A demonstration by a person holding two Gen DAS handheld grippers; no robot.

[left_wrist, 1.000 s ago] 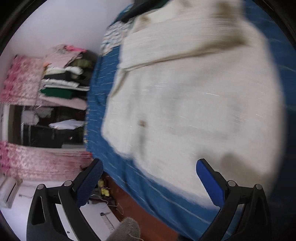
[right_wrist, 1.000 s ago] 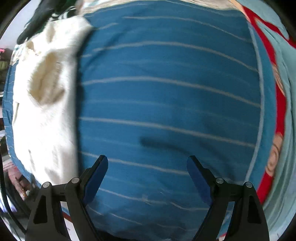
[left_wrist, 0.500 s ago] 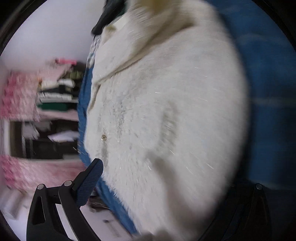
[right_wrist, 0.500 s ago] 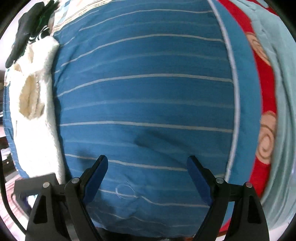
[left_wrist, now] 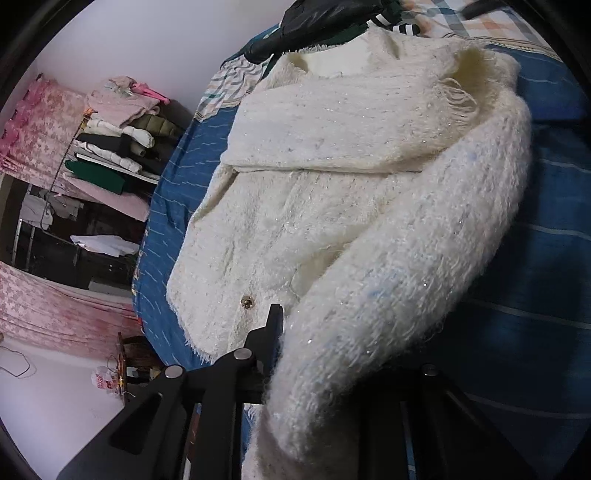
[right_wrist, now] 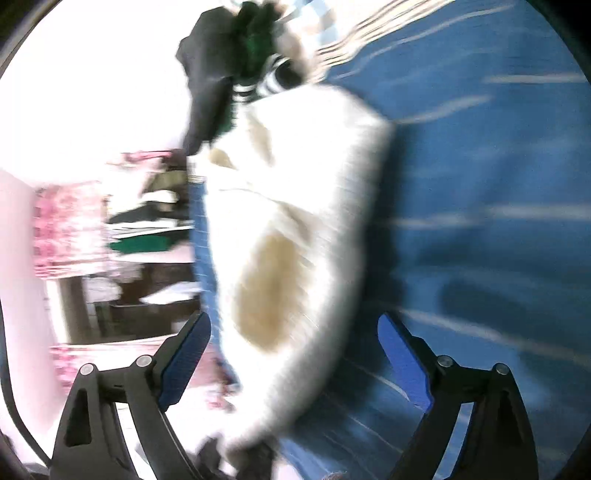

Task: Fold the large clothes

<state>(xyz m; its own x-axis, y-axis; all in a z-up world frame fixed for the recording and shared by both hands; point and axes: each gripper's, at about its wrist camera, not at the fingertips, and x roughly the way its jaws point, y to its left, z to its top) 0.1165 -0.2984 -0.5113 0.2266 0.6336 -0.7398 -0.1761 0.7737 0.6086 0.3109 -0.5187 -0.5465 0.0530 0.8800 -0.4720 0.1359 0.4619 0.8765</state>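
Cream fuzzy jacket (left_wrist: 332, 206) on blue striped bedspread (left_wrist: 535, 295): left gripper (left_wrist: 295, 354) closing on its sleeve, apparently to fold it inward; right gripper (right_wrist: 295, 354) unclenched, empty, alongside.

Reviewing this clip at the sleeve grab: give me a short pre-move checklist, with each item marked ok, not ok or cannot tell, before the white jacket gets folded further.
1. Left gripper has fabric: ok. Its jaws are closing with the sleeve of the white jacket between them.
2. Right gripper free to take a second hold: ok. Jaws wide apart, nothing pinched.
3. Right gripper lined up on the jacket: cannot tell. The right wrist view is badly blurred.
4. Jacket body lying flat on the blue striped bedding: ok, front up, button visible.
5. Far end clear: not ok. Dark clothes sit against the collar.
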